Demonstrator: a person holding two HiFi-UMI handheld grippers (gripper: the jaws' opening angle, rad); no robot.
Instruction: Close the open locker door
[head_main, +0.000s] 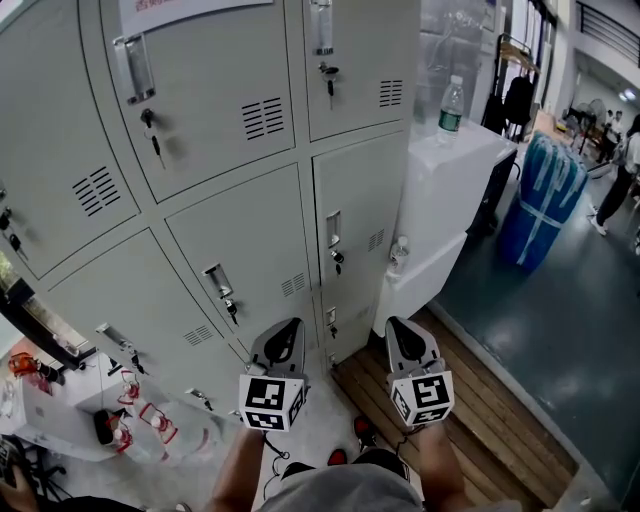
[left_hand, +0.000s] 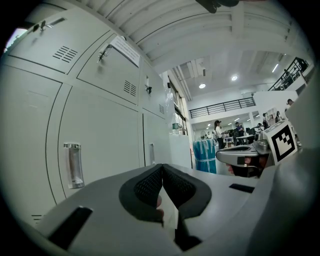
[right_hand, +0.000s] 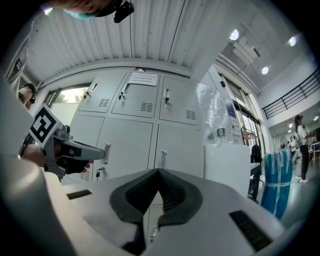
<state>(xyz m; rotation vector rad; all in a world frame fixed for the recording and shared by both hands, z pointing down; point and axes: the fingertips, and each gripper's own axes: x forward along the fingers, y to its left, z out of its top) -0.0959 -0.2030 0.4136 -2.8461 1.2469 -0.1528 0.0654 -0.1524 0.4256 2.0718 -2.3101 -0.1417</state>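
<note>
The left hand-held gripper (head_main: 288, 325) and the right hand-held gripper (head_main: 397, 323) are held side by side. Each has its jaws pressed together with nothing between them.

The locker doors (head_main: 240, 250) stand straight ahead of both, with more of the bank running off to the left of the left one. Every door in view sits flush with its neighbours, and no door is seen swung out. That fits a door already pushed home, or an open one outside all three views; the pictures do not settle which.

The left hand-held gripper points at the lower middle door, whose handle (head_main: 218, 281) is just left of its tips. The right one faces the rightmost column, with the white cabinet (head_main: 455, 175) off to its right. The doors are tall and upright with their handles on the left edge, so they probably hinge on the right. The left hand-held gripper is the nearer one for most of the bank.
</note>
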